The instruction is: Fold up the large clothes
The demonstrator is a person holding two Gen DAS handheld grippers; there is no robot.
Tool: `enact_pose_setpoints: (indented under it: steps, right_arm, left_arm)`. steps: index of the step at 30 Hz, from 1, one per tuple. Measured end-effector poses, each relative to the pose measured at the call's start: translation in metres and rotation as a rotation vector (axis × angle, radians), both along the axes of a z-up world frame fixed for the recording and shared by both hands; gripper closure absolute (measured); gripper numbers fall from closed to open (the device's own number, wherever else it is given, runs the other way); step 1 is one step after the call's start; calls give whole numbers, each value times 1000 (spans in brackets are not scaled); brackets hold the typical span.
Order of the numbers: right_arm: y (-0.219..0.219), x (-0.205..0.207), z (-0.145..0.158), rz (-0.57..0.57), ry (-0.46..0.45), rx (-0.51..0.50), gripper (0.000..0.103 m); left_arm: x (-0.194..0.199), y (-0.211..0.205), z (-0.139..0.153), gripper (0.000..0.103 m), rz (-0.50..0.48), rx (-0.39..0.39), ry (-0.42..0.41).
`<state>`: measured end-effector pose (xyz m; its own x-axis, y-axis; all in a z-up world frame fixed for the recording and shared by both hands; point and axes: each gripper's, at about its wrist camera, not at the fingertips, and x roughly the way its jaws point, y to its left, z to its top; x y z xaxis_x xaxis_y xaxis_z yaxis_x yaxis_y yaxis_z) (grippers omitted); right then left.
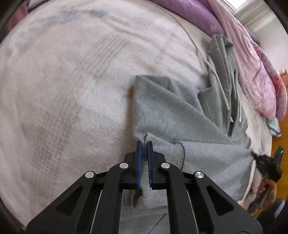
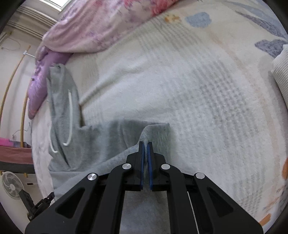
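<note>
A grey hoodie (image 1: 171,111) lies crumpled on a white fluffy blanket (image 1: 72,81), its hood and white drawstrings (image 1: 223,86) toward the pillows. My left gripper (image 1: 144,144) is shut on the hoodie's ribbed cuff (image 1: 162,151), which bunches up between the blue pads. In the right wrist view the hoodie (image 2: 100,144) spreads to the left, and my right gripper (image 2: 145,144) is shut on a raised fold of its grey fabric. In the left wrist view the right gripper (image 1: 259,158) shows at the garment's far right edge, with a hand (image 1: 266,187) behind it.
A pink flowered quilt (image 1: 252,72) and a purple pillow (image 1: 189,10) line the bed's far side. A white knitted item (image 2: 280,72) lies at the right. Beyond the bed's edge stand a fan (image 2: 10,185) and a wooden floor (image 1: 282,129).
</note>
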<state>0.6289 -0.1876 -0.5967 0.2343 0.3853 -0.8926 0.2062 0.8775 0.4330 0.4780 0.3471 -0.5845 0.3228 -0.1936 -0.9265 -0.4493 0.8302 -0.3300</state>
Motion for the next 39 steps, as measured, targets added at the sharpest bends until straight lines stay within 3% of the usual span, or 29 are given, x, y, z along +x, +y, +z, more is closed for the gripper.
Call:
enact_pose_setpoints:
  steps: [3,4,7,9,11,13,16,21,24,27,28,29,30,31,34,37,39]
  right_arm:
    - [8,2,-11,52,39,-41,97]
    - [9,2,-7,56,31,-51,96]
    - [4,-1,10,54,20,-56,79]
    - [-1,-13,23,61,10,-53,54]
    - [-7,-36,38,99,4,-85,53]
    - [-15,-66,47,132,21,-114,53]
    - [-31,-134,42,181,128,-119,53]
    - [-40,-232,10,180,315,-40,53]
    - [-41,-260,-8,162,350,-33,53]
    - [-41,-263,-17,134,349,1,60]
    - [-39,-260,-16,154,345,-2,65]
    - [-36,-258,-15,166,340,32,85]
    - [-32,-255,-13,181,347,31,92]
    - [-27,-253,-12,210,348,4,94]
    - [-19,-257,-9,201,375,-44,98]
    - [-21,-272,-7,174,415,-55,99]
    - [-21,-279,-6,153,441,-39,99]
  left_arm:
    - [-8,6,-19,85,49,-44,62]
    - [-13,12,-21,74,86,-55,56]
    - [-21,19,-15,50,135,-71,39]
    - [-31,22,-8,43,163,-122,10]
    - [-45,21,2,34,174,-136,-5]
    - [-71,18,9,34,152,-144,-9]
    - [-110,9,10,34,131,-158,32]
    - [-187,-25,-4,35,10,-100,192]
    - [-217,-38,-24,38,-15,-118,285]
    - [-227,-47,-30,39,-30,-87,289]
    - [-224,-50,-29,49,-45,-66,296]
    - [-220,-56,-27,67,-76,-48,297]
    - [-219,-61,-24,76,-104,-47,289]
    - [-217,-66,-21,92,-128,-37,289]
    - [-212,-82,-14,94,-187,49,321]
    - [-218,-74,-9,94,-126,1,347]
    - [-224,-70,-3,94,-140,4,347]
